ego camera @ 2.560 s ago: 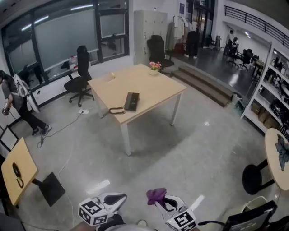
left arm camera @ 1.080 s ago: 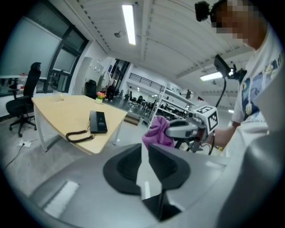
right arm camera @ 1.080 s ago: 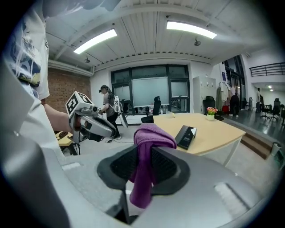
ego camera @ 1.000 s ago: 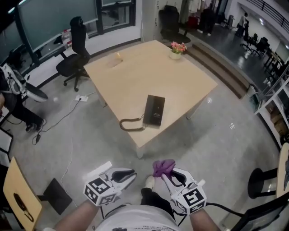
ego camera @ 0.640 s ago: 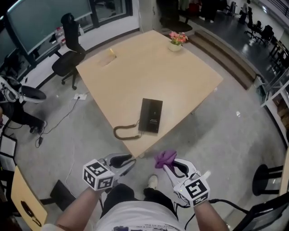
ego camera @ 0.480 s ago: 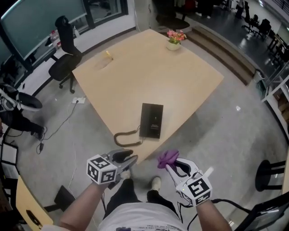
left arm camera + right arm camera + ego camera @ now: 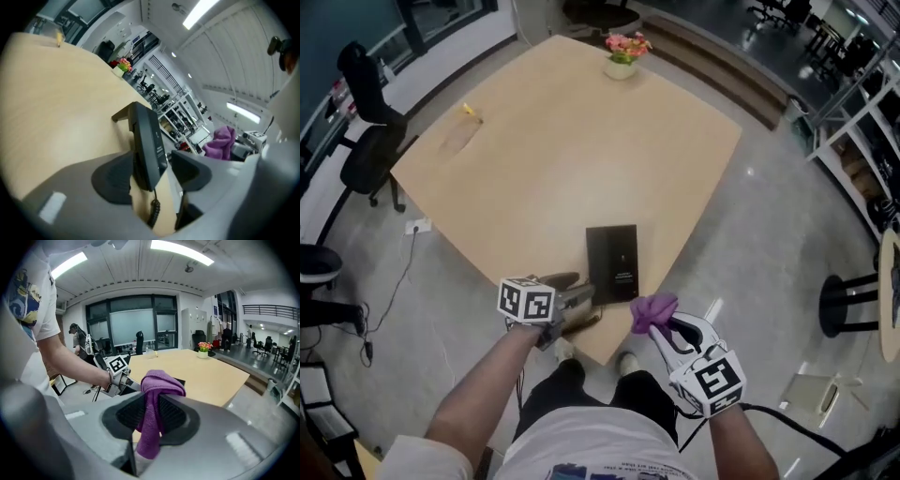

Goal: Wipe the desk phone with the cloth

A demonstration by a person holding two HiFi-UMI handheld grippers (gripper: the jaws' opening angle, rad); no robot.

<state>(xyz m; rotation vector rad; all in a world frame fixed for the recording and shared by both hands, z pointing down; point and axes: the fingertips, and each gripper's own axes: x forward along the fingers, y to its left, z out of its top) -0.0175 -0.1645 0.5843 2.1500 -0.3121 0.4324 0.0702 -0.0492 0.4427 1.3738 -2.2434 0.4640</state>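
Note:
The black desk phone (image 7: 612, 263) lies flat near the front edge of the wooden table (image 7: 562, 150). My left gripper (image 7: 578, 300) has reached the phone's near end. In the left gripper view the phone (image 7: 149, 140) stands between the jaws, which are opening, with a gap on the right side. Its coiled cord (image 7: 153, 213) hangs below the phone. My right gripper (image 7: 664, 324) hovers just off the table's front edge, to the right of the phone. It is shut on a bunched purple cloth (image 7: 652, 310), which sticks up from between the pads (image 7: 157, 385).
A pot of flowers (image 7: 621, 54) stands at the table's far edge and a small yellow thing (image 7: 469, 111) at its far left. An office chair (image 7: 364, 122) is on the left, a black stool (image 7: 853, 300) and shelving on the right. A person (image 7: 78, 338) stands far off.
I have come up to the table. The left gripper moved forward to the phone's near end and its jaws spread. The right gripper still holds the cloth.

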